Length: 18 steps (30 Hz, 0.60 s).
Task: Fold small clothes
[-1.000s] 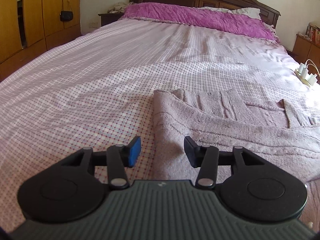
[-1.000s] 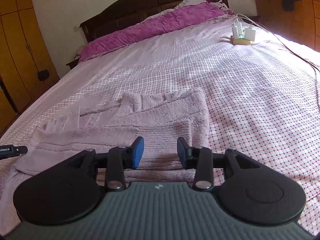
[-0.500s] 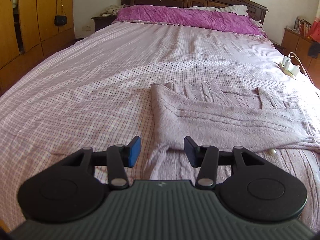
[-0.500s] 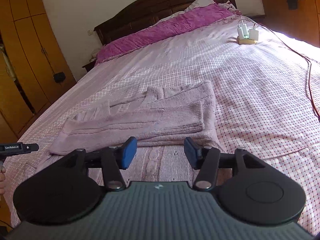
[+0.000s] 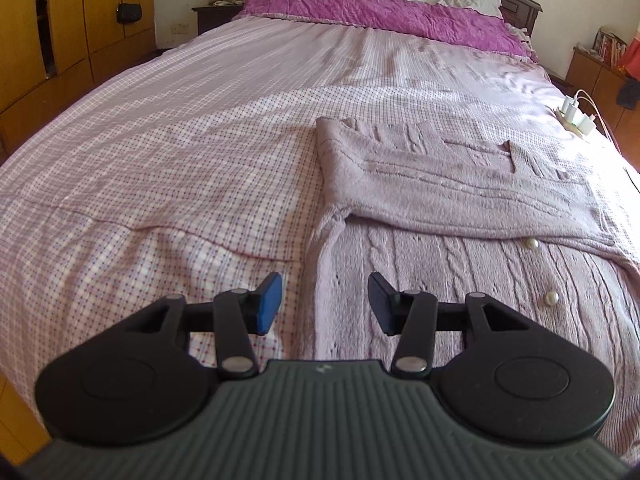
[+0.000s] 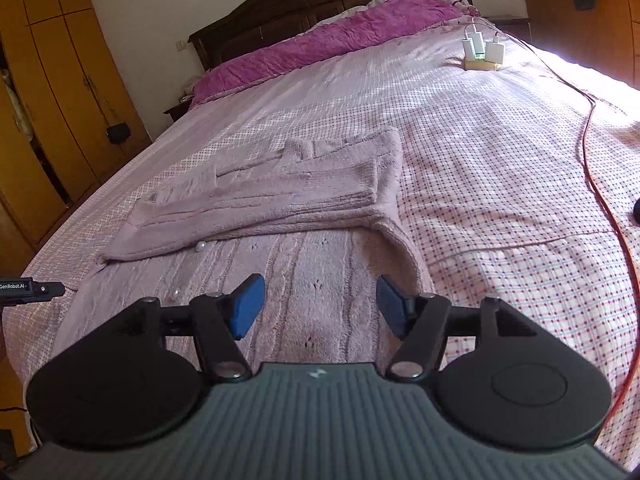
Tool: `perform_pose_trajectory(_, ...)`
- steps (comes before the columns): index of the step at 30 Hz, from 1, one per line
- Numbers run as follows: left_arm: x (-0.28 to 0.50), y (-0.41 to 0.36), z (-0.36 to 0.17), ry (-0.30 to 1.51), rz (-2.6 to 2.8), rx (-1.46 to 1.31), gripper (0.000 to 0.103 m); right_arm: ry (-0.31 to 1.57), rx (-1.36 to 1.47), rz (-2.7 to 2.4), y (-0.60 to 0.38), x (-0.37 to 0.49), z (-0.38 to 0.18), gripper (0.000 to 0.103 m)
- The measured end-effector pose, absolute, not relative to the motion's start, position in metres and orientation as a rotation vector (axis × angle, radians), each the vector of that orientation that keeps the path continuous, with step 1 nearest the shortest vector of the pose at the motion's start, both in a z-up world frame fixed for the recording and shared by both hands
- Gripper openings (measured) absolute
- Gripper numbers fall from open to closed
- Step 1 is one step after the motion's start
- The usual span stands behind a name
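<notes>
A pale lilac knitted cardigan (image 5: 460, 184) with pearl buttons (image 5: 551, 299) lies flat on the bed, its far part folded toward me over the cable-knit near part. In the right wrist view the same cardigan (image 6: 288, 200) spreads ahead and to the left. My left gripper (image 5: 324, 303) hovers open above the cardigan's near left edge, nothing between its fingers. Over the near right part of the garment my right gripper (image 6: 320, 306) stands wide open and holds nothing. The left gripper's side (image 6: 28, 286) shows at the left edge of the right wrist view.
The bed (image 5: 160, 152) has a pink checked sheet and a magenta pillow cover (image 5: 380, 16) by the dark headboard. A power strip with white chargers (image 6: 482, 54) and a red cable (image 6: 604, 204) lie on the bed's right side. Wooden wardrobes (image 6: 52, 112) stand to the left.
Both grippers have drawn back toward the near edge of the bed, so more of the cardigan's near part shows. The right gripper's fingers have spread wider.
</notes>
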<state>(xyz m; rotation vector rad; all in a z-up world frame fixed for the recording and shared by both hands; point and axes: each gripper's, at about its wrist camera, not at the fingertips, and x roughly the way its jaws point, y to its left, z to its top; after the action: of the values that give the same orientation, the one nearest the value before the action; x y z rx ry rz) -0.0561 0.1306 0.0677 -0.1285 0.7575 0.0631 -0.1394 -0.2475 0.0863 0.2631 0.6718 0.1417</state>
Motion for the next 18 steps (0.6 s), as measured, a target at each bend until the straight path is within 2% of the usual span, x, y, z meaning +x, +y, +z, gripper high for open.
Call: perform_pose_trajectory(18, -0.104, 0.121, 0.045, 0.839, -0.011, -0.059, 0.050, 0.708, 0.211, 0.050, -0.276, -0.194, 0.066, 0.069)
